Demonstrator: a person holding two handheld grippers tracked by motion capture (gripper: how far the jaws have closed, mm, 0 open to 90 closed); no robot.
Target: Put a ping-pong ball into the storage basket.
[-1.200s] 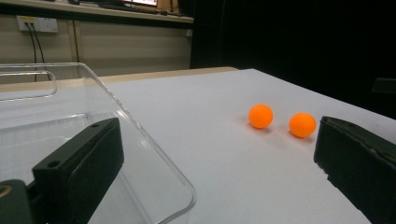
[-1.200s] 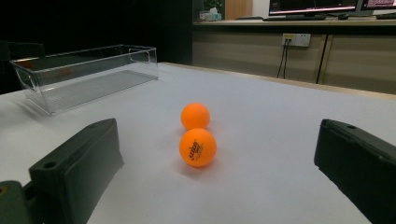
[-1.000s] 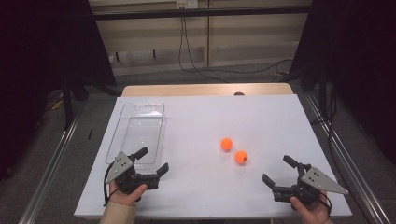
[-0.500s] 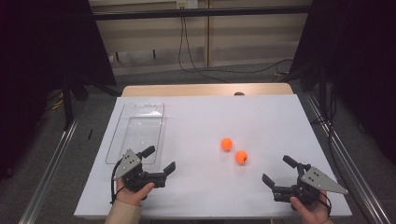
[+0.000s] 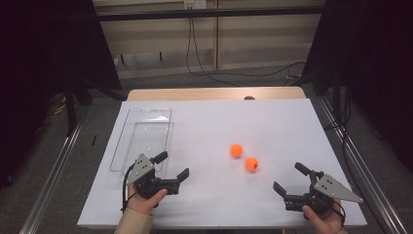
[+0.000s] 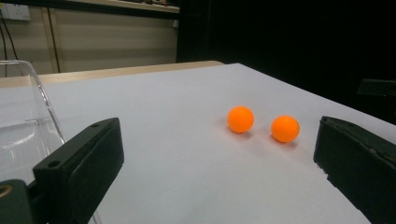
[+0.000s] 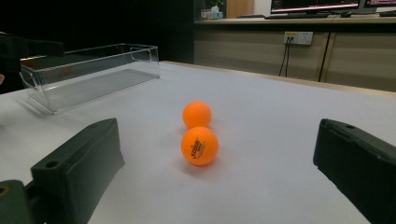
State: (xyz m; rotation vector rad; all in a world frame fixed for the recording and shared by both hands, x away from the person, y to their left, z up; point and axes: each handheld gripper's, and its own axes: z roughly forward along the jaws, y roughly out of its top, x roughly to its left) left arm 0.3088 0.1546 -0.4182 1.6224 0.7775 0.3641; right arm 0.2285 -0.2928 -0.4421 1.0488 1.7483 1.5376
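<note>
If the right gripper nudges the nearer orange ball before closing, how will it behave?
The nearer orange ball is round on a flat white table, so it would probably roll off. Its printed logo suggests a table-tennis ball: likely light, smooth, somewhat slippery. Rolling away, it may bump the farther ball.

Looks like a lab or test room: white table (image 5: 214, 126) boxed in by black curtains (image 5: 44, 53), wall sockets (image 7: 299, 37), loose cables (image 5: 204, 53), monitors (image 7: 317, 5) behind.
</note>
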